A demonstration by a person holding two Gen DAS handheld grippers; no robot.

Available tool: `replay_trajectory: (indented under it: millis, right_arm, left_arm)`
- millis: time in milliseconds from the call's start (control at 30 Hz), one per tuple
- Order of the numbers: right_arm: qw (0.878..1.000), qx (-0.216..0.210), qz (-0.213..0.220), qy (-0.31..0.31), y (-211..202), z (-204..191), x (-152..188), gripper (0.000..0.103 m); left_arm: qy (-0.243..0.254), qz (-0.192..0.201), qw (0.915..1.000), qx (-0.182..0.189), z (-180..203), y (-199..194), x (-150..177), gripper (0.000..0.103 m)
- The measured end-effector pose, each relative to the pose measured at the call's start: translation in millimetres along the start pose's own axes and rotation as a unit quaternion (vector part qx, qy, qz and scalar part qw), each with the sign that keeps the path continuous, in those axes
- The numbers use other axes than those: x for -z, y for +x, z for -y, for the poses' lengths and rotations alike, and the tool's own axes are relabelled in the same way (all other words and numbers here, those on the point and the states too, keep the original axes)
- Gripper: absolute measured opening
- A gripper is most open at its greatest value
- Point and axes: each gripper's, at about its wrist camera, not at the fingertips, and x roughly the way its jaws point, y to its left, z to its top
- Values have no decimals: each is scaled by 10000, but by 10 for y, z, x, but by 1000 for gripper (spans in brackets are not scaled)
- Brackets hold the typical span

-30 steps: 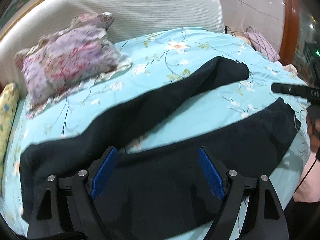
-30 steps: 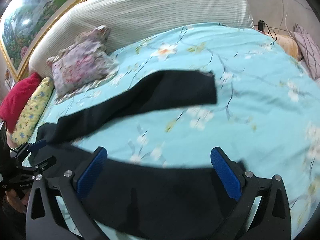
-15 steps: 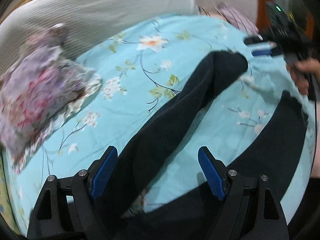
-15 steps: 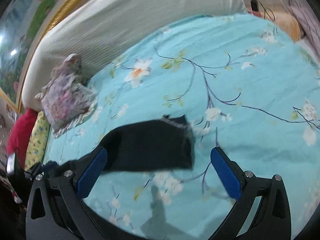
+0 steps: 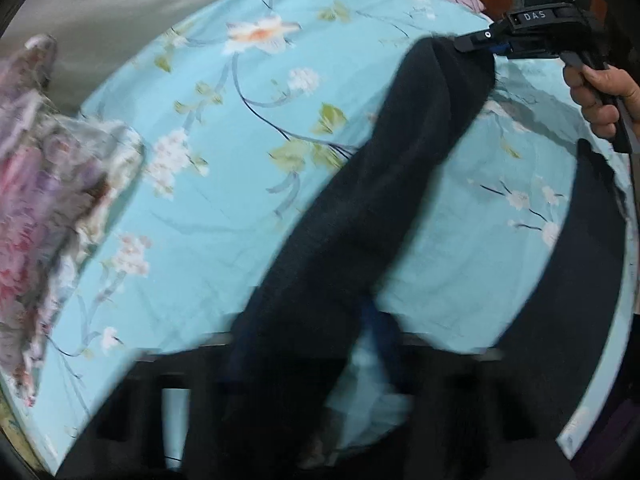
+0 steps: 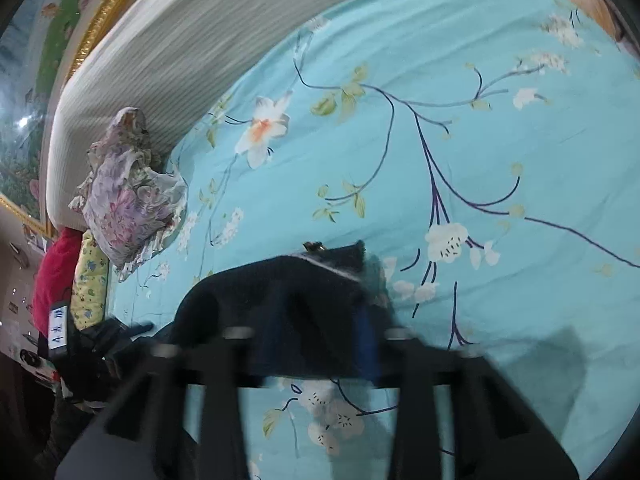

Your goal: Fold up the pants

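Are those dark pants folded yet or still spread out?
Spread: the pants lie unfolded, legs apart in a V on the bedspread.

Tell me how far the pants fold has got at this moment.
No fold done yet: the black pants lie spread on the floral bedsheet, legs apart. In hand: right gripper closing on one leg's cuff, left gripper closing on that leg. Left: every fold.

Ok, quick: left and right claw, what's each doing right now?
Left claw: closing on the upper part of the pants leg.
Right claw: closing on that leg's cuff end.
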Motion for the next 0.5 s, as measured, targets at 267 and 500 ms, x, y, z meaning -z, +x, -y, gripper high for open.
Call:
replay_trajectory:
  millis: [267, 500]
  right_arm:
    - [9984, -230, 437, -291, -344, -125, 109, 11]
    - [9937, -94, 572, -960, -634, -219, 494, 9]
  left_arm:
    - [-101, 679, 9976, 62, 220, -491, 249, 9]
    - [-226, 949, 9950, 224, 457, -849, 536, 9]
